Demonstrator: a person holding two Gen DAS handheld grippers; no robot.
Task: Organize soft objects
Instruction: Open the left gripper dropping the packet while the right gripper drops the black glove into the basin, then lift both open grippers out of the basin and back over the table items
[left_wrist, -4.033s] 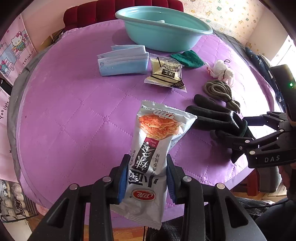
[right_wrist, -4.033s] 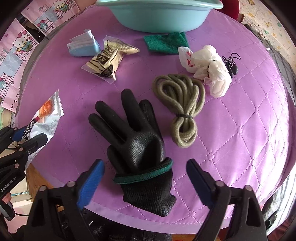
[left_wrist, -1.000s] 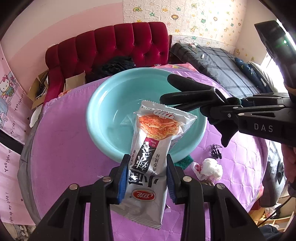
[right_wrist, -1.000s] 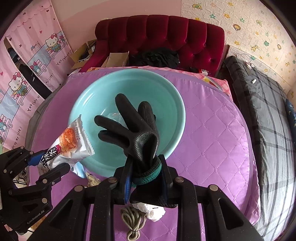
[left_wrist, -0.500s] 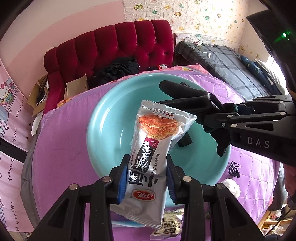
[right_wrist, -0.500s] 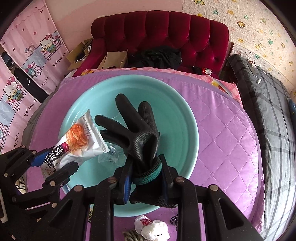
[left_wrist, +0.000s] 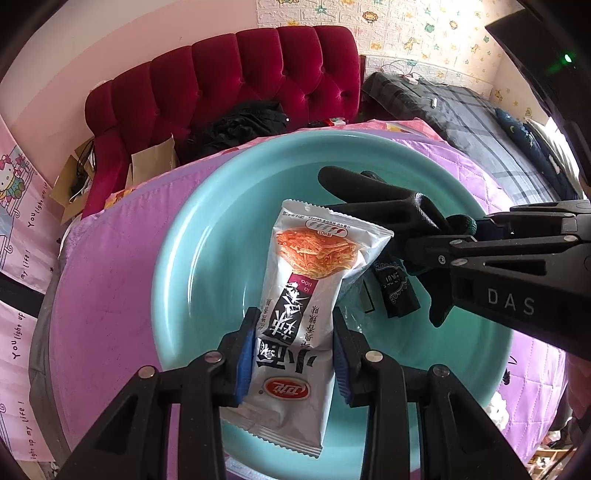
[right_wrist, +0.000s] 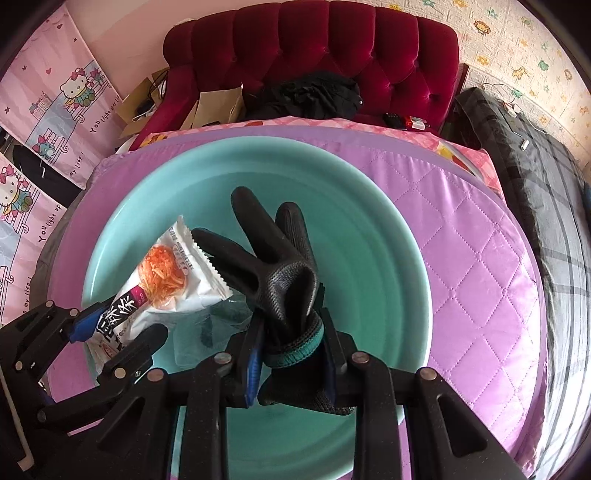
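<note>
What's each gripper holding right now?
Left gripper: closed on the snack packet, over the teal basin.
Right gripper: closed on the black glove, over the same basin.

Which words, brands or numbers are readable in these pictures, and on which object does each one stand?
"DAS": on the right gripper, along its arm.
"YOU light up my life!": on the pink cartoon wall hanging.
Snack packet in the left gripper: large Chinese characters and a red oval logo, which I cannot read with certainty; the small print is too small.
Small dark packet in the teal basin: text blurred, unreadable.
</note>
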